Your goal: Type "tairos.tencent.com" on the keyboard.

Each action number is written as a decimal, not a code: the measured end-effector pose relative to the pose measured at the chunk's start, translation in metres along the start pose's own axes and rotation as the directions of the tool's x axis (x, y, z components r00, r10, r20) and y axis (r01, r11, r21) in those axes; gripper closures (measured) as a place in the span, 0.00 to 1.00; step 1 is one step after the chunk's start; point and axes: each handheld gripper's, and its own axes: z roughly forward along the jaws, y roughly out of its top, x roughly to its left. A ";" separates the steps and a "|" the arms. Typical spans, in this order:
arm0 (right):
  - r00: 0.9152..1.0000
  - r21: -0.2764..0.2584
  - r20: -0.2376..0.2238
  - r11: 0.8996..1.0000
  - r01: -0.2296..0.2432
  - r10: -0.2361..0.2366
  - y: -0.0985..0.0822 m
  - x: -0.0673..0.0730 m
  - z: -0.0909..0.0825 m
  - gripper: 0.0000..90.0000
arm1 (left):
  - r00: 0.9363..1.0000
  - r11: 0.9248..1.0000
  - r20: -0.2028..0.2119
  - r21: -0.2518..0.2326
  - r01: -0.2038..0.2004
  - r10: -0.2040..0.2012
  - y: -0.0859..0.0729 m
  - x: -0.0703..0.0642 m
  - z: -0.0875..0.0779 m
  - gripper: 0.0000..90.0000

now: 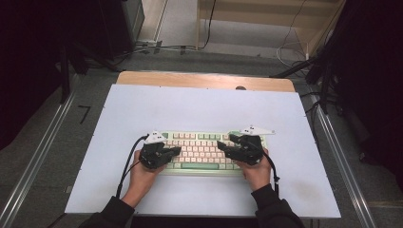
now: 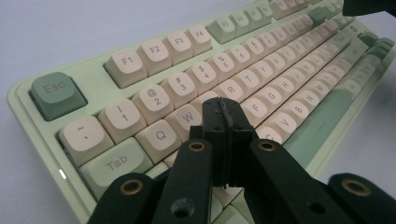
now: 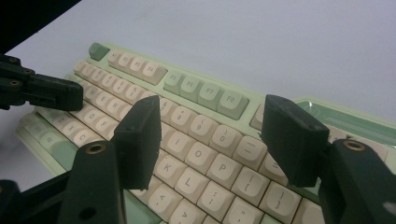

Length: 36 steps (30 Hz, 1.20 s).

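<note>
Under left claw (image 2: 223, 108) (shut): keyboard (image 2: 261, 79)

keyboard (image 2: 261, 93) far keys blurred, tongs hiding keys

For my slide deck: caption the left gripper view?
Left gripper, jaws shut, poised over the green keyboard near its W key.

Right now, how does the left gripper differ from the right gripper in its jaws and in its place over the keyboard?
The left gripper has its jaws shut together, with nothing between them; the right gripper has its jaws wide open, also empty. The left gripper is over the left end of the keyboard, its tip near the W and E keys; the right gripper is over the right end, above the O, P and L keys. Both are black and each is held in one hand.
</note>
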 end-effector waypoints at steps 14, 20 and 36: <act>1.000 0.005 0.004 1.000 0.006 -0.006 -0.001 0.000 0.001 0.40 | 1.000 0.999 0.026 -0.031 0.017 -0.016 0.002 -0.001 -0.003 0.94; 1.000 0.002 0.004 1.000 0.002 -0.002 -0.001 -0.001 0.000 0.40 | 1.000 0.990 -0.017 -0.142 -0.002 0.000 0.004 -0.002 -0.016 0.61; 1.000 0.003 0.005 1.000 0.005 -0.005 -0.001 -0.001 -0.001 0.41 | 0.994 0.986 -0.110 -0.168 0.007 -0.026 0.001 0.002 -0.016 0.37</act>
